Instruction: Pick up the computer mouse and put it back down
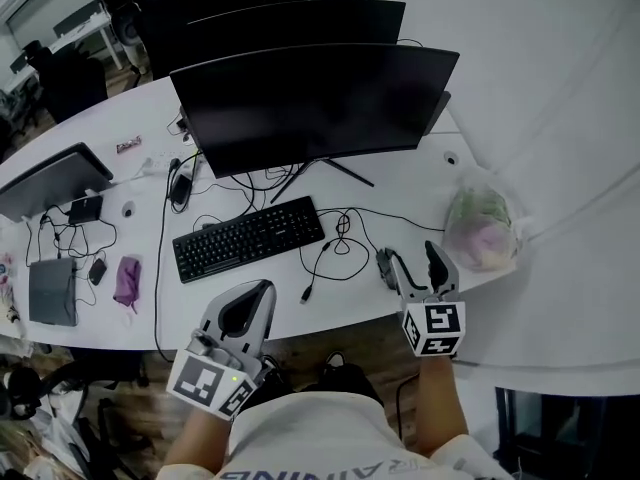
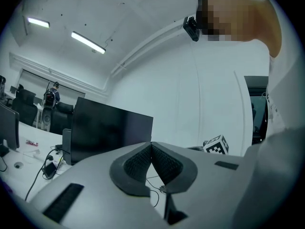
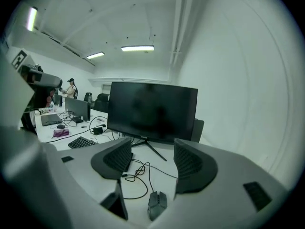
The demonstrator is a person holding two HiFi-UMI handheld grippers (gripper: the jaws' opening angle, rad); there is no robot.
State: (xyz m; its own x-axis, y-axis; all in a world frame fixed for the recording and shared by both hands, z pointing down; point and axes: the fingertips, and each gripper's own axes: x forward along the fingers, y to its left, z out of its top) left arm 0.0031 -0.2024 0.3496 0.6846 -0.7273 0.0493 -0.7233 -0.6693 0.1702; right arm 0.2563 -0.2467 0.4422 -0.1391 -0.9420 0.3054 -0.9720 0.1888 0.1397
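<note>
Right gripper [image 3: 152, 151]: raised over the front edge of the desk [image 1: 400, 183], tipped slightly downward, jaws spread wide, holding nothing. Mouse [image 3: 157, 205]: lying on the desk below the right gripper, clear of both jaws, cable attached. Left gripper [image 2: 151, 146]: held level, jaws closed together, empty.

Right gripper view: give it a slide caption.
Open right gripper hovers over dark grey corded computer mouse on white desk, black monitor behind.

Two claws [image 1: 263, 288] [image 1: 410, 256], one mouse [image 3: 157, 203], one keyboard [image 1: 248, 238], three monitors [image 1: 315, 108] [image 1: 290, 23] [image 1: 50, 180], one laptop [image 1: 52, 290]
</note>
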